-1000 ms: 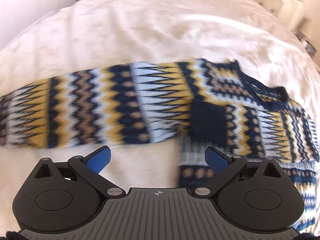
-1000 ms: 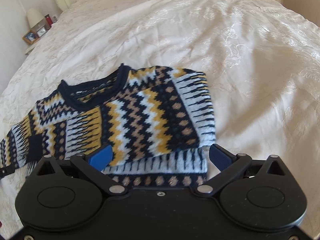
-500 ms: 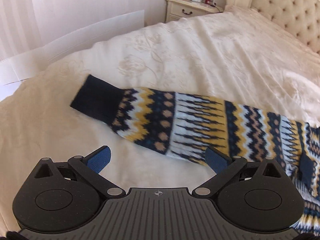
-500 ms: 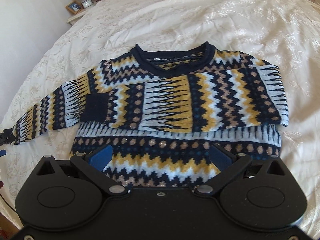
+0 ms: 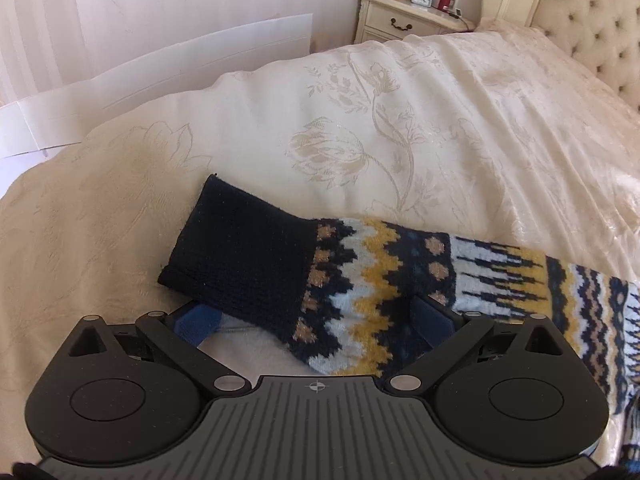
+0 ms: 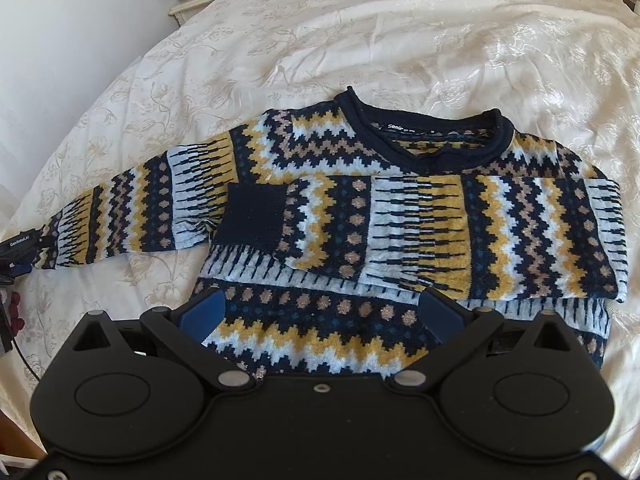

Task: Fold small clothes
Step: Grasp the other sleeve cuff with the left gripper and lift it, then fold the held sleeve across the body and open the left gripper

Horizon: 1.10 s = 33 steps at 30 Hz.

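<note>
One navy, yellow and pale-blue zigzag knitted sweater (image 6: 400, 208) lies flat on the cream floral bedspread (image 6: 440, 40), neck toward the headboard end. Of its two sleeves, one is folded across the chest, its navy cuff (image 6: 252, 216) near the middle; the other stretches out toward the bed's left edge. The left gripper (image 5: 316, 320) has its two blue fingers spread wide, straddling that outstretched sleeve's navy cuff (image 5: 240, 256). The right gripper (image 6: 320, 312) hangs with fingers apart over the hem, gripping nothing.
</note>
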Available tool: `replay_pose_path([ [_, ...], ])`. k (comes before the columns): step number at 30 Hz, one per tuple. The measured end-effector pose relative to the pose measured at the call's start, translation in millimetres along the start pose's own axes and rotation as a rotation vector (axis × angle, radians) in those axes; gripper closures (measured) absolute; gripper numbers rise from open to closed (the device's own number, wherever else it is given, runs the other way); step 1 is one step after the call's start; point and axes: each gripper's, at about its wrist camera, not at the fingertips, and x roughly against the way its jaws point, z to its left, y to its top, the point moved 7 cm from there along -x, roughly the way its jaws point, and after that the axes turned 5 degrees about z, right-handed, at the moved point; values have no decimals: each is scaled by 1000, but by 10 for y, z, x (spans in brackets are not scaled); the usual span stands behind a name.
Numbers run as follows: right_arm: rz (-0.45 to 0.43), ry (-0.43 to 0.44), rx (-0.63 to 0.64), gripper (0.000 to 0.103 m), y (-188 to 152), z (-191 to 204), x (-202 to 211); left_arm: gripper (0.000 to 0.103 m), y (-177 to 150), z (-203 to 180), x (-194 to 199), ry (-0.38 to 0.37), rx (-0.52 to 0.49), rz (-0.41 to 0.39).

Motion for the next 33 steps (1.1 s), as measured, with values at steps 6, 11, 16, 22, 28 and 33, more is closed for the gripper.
replay_pose_path([
  [6,10,4,8,1,16,50,-36,62,140,67,-46,-12,73,-13],
  [11,12,23,19,1,-29,48,-22,95,150,44,89,-77,100,-3],
  [16,9,51,28,1,-132,-47,27,96,200,-257,591,-113,63,-72],
  [22,4,85,28,1,-283,-263,106,96,215,-1203,1396,-236,-124,-169],
  [28,-10,115,7,1,-425,-569,260,96,-7,-2383,1879,-396,-265,-206],
  [33,-37,115,-36,1,-557,-964,420,97,-397,-3328,1891,-487,-361,-194],
])
